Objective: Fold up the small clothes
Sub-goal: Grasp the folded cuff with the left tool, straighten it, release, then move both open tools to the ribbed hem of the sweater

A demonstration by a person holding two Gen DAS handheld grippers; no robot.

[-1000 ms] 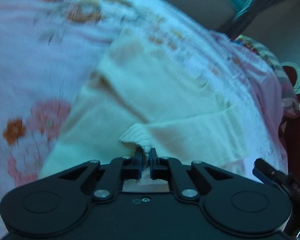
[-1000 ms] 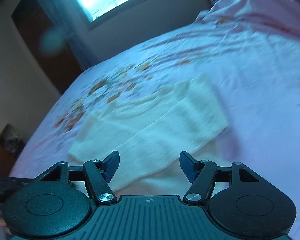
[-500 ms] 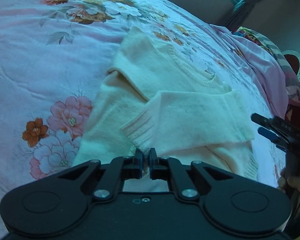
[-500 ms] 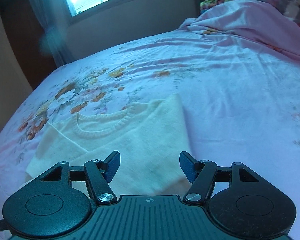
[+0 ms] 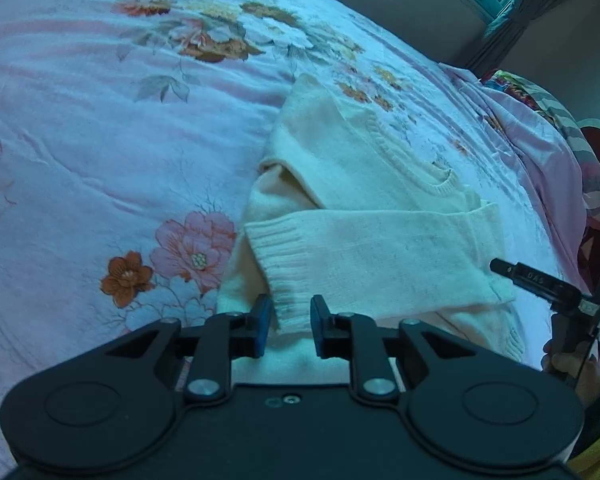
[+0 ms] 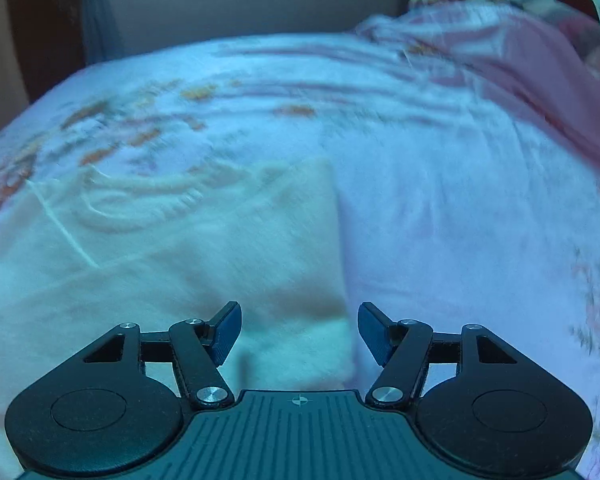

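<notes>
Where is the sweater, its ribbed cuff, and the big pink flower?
sweater [image 5: 364, 168], left wrist view, on its chest below the neckline.
ribbed cuff [image 5: 284, 256], left wrist view, on the ribbing at the sleeve's end.
pink flower [image 5: 196, 248], left wrist view, on its petals, printed on the bedsheet.

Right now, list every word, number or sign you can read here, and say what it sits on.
On the finger of the right tongs, seen from the left wrist: small embossed characters, too small to read for certain.
On the right tongs' body: a crosshair mark, no letters.
Sweater, bedsheet: none.
</notes>
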